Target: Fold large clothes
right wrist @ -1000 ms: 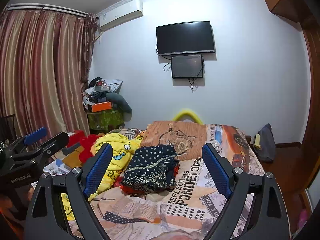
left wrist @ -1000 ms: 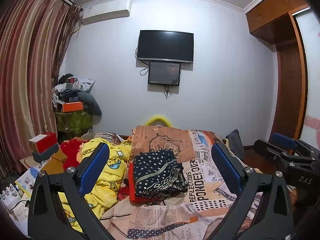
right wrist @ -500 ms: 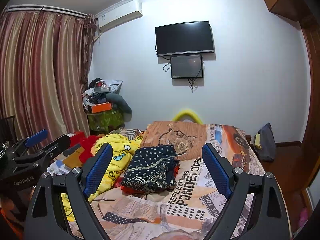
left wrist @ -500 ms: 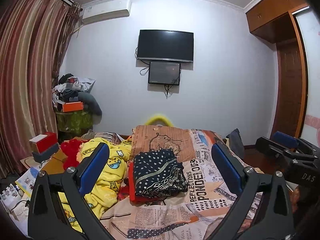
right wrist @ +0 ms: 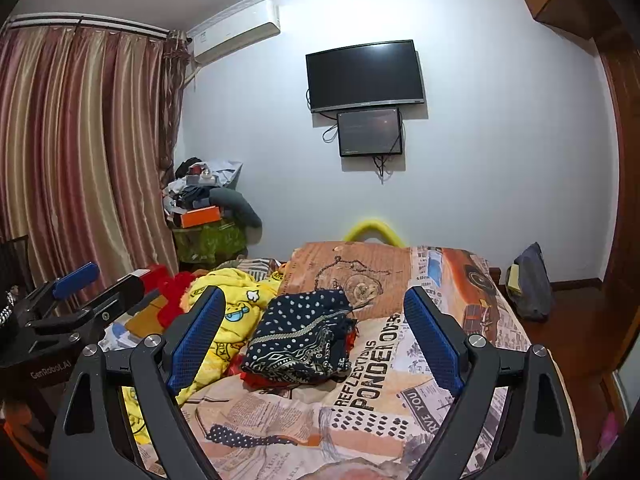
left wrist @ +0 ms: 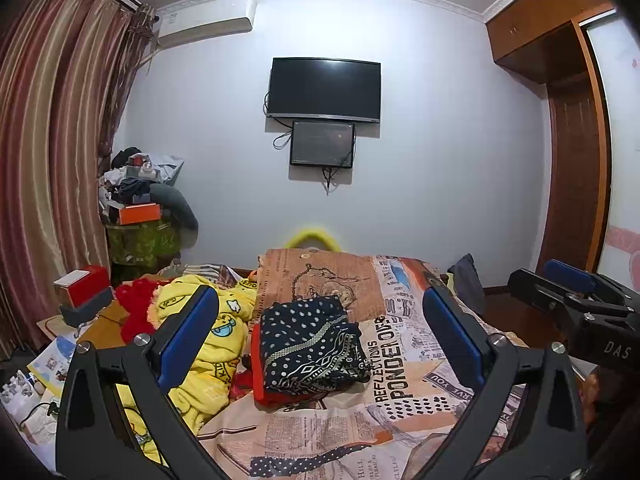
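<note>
Both the left gripper (left wrist: 320,336) and the right gripper (right wrist: 314,334) hover, fingers wide, empty; the risk is snagging the folded navy garment (left wrist: 310,342) instead of the yellow blanket (left wrist: 200,344).

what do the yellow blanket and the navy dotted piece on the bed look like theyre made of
Yellow blanket: looks like plush fleece, matte and fuzzy, lying in thick soft rolls. Navy dotted garment: seems a thin woven or knit printed fabric, matte, folding into flat, sharp-edged layers; the exact fibre cannot be told. It lies on a red piece, apparently also cloth.
</note>
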### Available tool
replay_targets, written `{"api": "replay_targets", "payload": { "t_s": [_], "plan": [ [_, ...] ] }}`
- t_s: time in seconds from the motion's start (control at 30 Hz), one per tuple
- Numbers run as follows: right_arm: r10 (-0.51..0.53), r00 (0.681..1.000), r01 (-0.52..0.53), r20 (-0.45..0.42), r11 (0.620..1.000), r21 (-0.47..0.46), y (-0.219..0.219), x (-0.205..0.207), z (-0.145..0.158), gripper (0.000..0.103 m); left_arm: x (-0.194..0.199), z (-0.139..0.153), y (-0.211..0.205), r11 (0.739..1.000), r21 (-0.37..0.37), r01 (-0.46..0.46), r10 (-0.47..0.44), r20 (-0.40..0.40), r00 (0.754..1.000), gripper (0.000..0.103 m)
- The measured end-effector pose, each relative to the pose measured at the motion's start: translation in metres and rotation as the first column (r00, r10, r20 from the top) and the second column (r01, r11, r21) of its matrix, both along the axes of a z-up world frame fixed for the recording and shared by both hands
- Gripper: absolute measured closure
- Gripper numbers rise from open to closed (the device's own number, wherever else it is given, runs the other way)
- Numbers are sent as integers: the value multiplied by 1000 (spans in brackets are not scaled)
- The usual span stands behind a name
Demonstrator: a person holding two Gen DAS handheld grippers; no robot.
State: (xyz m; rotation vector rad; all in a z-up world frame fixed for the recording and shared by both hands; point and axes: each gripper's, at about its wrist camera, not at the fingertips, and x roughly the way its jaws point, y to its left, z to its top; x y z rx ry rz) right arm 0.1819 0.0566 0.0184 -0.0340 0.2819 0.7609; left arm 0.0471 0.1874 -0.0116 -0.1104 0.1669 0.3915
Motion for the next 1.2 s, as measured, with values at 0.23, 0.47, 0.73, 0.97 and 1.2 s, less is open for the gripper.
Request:
{"api": "replay_targets", "payload": {
  "t_s": [0.23, 0.47, 0.73, 0.97, 1.2],
  "plan": [
    [-4, 1000, 4, -7, 1000, 6, -2, 1, -1, 14, 3, -2, 3, 999, -24, 33, -33, -18, 999, 1],
    [-6, 1000, 6, -5, 1000, 7, -3, 2, -2, 14, 2, -4, 3, 999, -28, 43, -44, -22, 999, 1],
    [-9, 1000, 9, -1, 1000, 9, -3, 1, -1, 14, 3, -3, 3, 999, -25, 39, -40, -21, 999, 1],
    [-7, 1000, 7, -7, 1000, 8, -3, 1, -2, 14, 3, -5, 5, 999, -38, 38, -38, -21, 999, 0],
    [-2, 1000, 2, -8, 1000, 5, -2, 1, -1, 14, 2, -7, 8, 999, -41, 22, -23, -21, 1000, 0]
  ]
}}
